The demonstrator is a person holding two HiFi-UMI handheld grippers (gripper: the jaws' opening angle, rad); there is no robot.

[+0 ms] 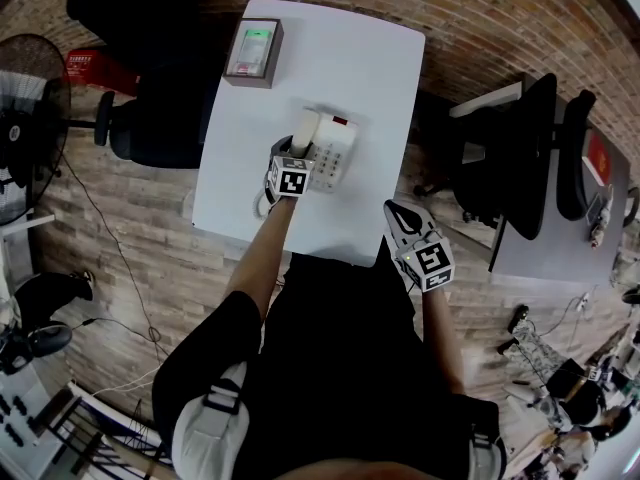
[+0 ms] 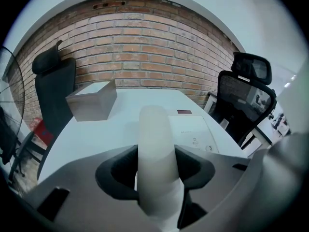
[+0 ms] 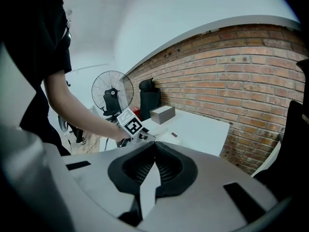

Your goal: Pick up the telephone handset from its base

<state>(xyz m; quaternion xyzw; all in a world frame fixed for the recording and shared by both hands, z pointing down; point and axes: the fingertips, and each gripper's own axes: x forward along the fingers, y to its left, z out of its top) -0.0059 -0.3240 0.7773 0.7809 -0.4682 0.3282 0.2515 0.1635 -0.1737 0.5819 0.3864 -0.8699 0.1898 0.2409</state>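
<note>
A white telephone base (image 1: pixel 337 150) sits in the middle of the white table (image 1: pixel 375 68). Its pale handset (image 1: pixel 303 130) lies along the base's left side. My left gripper (image 1: pixel 289 152) reaches over the handset's near end. In the left gripper view the handset (image 2: pixel 154 139) fills the gap between the jaws, with both dark pads against its sides, and the base (image 2: pixel 190 129) lies just beyond. My right gripper (image 1: pixel 399 218) hovers at the table's near right edge, shut and holding nothing; its pads (image 3: pixel 166 166) meet at the tips.
A grey box (image 1: pixel 253 52) with a green-lit top stands at the table's far left corner. A black office chair (image 1: pixel 150 118) is left of the table, and a floor fan (image 1: pixel 25 118) beyond it. More black chairs (image 1: pixel 540 158) and a desk stand to the right.
</note>
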